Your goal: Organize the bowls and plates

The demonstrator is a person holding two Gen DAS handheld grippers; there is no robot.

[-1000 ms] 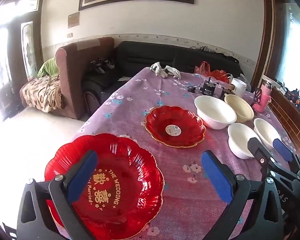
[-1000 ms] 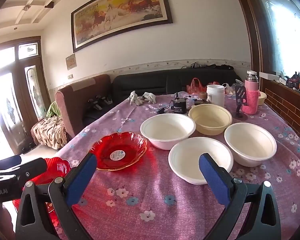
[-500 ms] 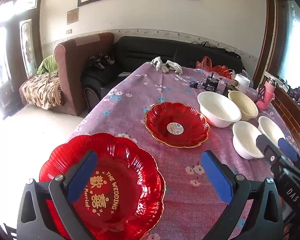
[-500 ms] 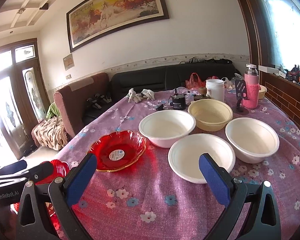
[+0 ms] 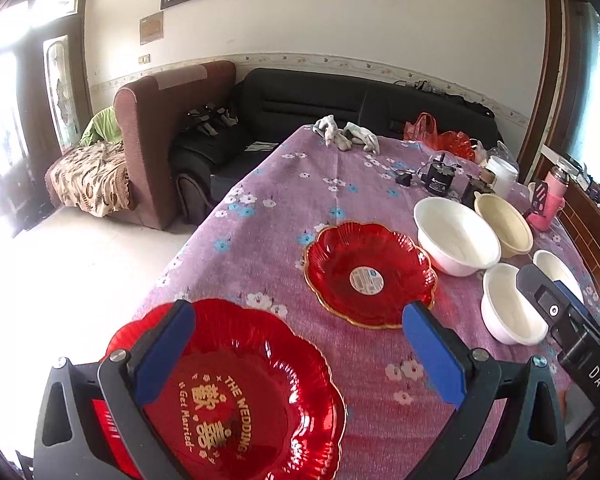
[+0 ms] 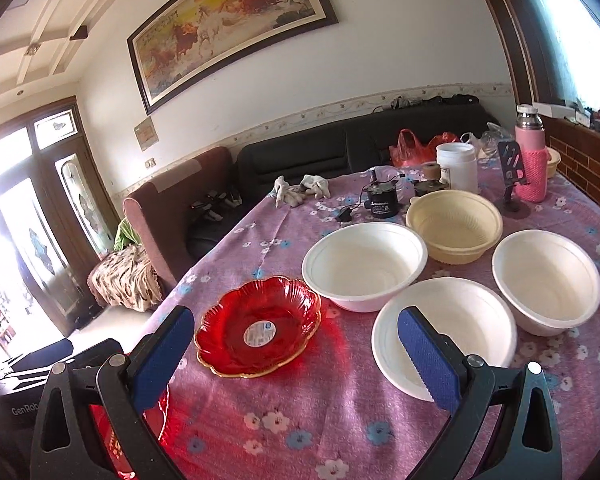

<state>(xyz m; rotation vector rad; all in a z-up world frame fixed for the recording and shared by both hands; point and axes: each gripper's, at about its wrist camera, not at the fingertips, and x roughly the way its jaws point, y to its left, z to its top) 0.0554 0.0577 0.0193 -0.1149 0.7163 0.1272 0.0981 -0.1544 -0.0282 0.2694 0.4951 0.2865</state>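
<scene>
Left gripper (image 5: 298, 344) spread wide above wedding plate (image 5: 244, 392), apart

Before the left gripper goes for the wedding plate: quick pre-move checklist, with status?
1. Left gripper jaws open wide enough to take the rim: ok.
2. Wedding plate unobstructed, nothing resting in it: ok.
3. Plate fully supported by the table: not ok, its near-left edge seems to overhang the table edge.
4. Stacking target, the sticker plate, is empty and flat: ok.
5. Right gripper open and holding nothing, clear of the left's path: ok.
6. White bowls clear of the plate-to-plate route: ok, they sit further right.
</scene>
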